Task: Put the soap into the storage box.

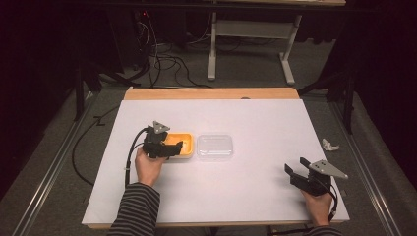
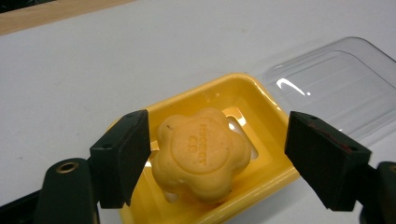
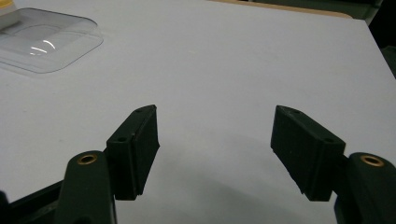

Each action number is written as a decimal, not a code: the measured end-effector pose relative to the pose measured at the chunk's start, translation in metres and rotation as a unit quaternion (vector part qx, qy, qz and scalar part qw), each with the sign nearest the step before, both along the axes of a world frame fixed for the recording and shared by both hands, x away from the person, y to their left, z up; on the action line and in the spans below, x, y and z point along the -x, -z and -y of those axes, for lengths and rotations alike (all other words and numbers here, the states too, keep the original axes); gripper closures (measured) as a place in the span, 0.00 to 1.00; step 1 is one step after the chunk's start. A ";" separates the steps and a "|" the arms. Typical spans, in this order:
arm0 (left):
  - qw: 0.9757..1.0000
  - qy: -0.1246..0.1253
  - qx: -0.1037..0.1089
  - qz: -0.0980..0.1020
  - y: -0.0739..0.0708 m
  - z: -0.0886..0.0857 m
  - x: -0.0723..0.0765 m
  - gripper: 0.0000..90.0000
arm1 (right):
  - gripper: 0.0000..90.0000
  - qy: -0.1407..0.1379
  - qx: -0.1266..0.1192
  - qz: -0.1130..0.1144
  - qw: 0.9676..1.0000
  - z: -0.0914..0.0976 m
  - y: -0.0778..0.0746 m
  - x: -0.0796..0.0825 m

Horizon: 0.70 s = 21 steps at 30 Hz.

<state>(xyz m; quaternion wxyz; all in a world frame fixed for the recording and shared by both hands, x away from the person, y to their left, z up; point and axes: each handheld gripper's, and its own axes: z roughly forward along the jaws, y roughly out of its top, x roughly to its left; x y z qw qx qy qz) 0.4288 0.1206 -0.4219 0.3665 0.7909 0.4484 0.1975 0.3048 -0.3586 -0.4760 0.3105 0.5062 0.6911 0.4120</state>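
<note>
An orange-yellow, flower-shaped soap (image 2: 201,154) with stamped lettering lies in a yellow soap dish (image 2: 261,107) left of the table's middle. My left gripper (image 2: 219,123) is open around the soap: the left jaw is close beside it and the right jaw stands well off. From the high view, the left gripper (image 1: 173,142) hangs over the dish's (image 1: 186,146) left half. A clear plastic lid (image 1: 215,146) lies flat just right of the dish. My right gripper (image 1: 296,167) is open near the front right corner, with nothing between its fingers (image 3: 135,140).
The white tabletop (image 1: 255,118) has a wooden strip (image 1: 211,93) along its far edge. The clear lid (image 3: 42,42) lies far up-left of the right gripper (image 3: 217,116). On the floor are a crumpled white scrap (image 1: 330,145) to the right and cables (image 1: 167,61) behind.
</note>
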 end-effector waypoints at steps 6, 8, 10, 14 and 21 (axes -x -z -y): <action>1.000 0.001 0.003 0.005 -0.003 -0.001 0.004 0.26 | 0.36 0.000 0.000 0.000 1.000 0.000 0.000 0.000; 1.000 0.001 0.003 0.007 -0.005 -0.001 0.005 0.26 | 0.36 0.000 -0.001 0.000 1.000 0.000 0.000 0.000; 1.000 0.002 0.005 0.010 -0.007 -0.001 0.007 0.26 | 0.36 -0.001 0.000 0.000 1.000 0.000 0.000 0.000; 1.000 0.001 0.009 0.015 -0.010 -0.003 0.010 0.26 | 0.36 -0.001 0.000 0.000 1.000 0.000 0.000 0.000; 1.000 0.002 0.012 0.019 -0.014 -0.004 0.015 0.26 | 0.36 0.000 0.000 0.000 1.000 0.000 0.000 0.000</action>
